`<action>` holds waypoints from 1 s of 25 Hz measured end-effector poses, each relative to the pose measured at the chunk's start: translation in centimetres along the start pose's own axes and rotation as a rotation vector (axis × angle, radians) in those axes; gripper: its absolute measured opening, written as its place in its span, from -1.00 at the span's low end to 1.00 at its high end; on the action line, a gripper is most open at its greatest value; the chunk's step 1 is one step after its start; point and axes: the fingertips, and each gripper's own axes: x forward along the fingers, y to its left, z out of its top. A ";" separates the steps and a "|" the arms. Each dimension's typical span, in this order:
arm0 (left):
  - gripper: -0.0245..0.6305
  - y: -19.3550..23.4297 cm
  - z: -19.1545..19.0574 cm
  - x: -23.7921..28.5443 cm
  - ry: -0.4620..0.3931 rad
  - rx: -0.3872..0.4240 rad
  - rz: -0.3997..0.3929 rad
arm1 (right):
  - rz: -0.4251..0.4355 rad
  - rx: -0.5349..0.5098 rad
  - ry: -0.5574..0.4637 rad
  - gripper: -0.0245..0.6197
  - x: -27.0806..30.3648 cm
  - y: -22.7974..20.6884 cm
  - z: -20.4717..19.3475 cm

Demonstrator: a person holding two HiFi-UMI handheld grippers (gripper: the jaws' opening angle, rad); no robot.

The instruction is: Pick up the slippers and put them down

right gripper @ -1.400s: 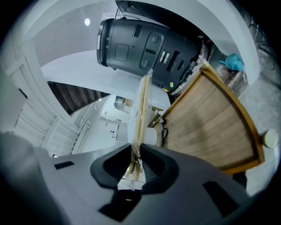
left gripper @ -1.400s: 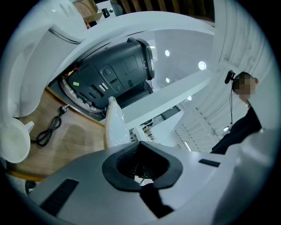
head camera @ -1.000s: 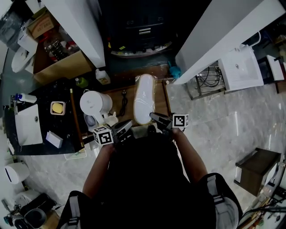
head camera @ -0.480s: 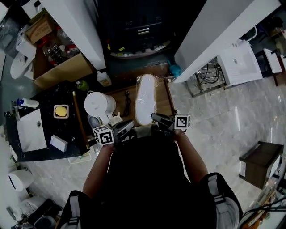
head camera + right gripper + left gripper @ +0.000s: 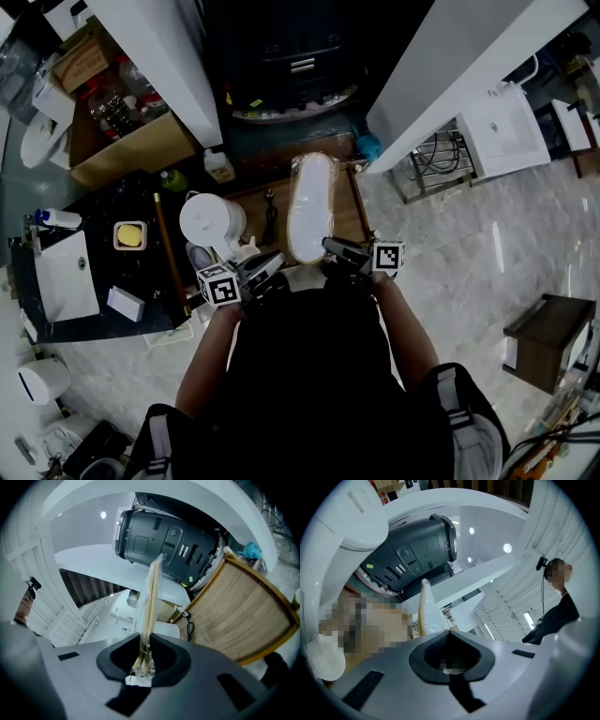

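A pair of white slippers [image 5: 310, 208] in clear plastic wrap hangs over a wooden tabletop [image 5: 349, 217]. My right gripper [image 5: 339, 252] is shut on the near end of the pack. In the right gripper view the wrapped slippers [image 5: 152, 592] show edge-on, rising out of the pinched jaws of the right gripper [image 5: 144, 662]. My left gripper [image 5: 263, 268] is beside it on the left, apart from the pack, jaws together with nothing between them. From the left gripper view the slippers [image 5: 424, 607] show as a thin upright edge beyond the left gripper [image 5: 451, 660].
A white kettle [image 5: 211, 220] and a black cable [image 5: 270, 216] sit on the wooden top. A dark grey drum machine [image 5: 164, 541] stands beyond. A black counter [image 5: 89, 211] with a soap dish [image 5: 130, 234] is at left; a white basin [image 5: 504, 131] and brown stool [image 5: 548, 342] at right.
The right gripper has lifted the slipper pack slightly. The left gripper has stayed where it was.
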 end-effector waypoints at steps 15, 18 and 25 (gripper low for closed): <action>-0.89 0.5 -0.4 2.5 -0.037 0.037 0.046 | 0.052 -0.038 0.052 -0.70 -1.0 -0.8 1.6; -0.89 0.5 -0.8 3.0 -0.041 0.053 0.048 | 0.063 -0.042 0.062 -0.70 -1.2 -0.7 1.9; -0.89 0.7 -0.9 3.2 -0.066 0.055 0.079 | 0.082 -0.042 0.093 -0.70 -1.3 -0.7 2.2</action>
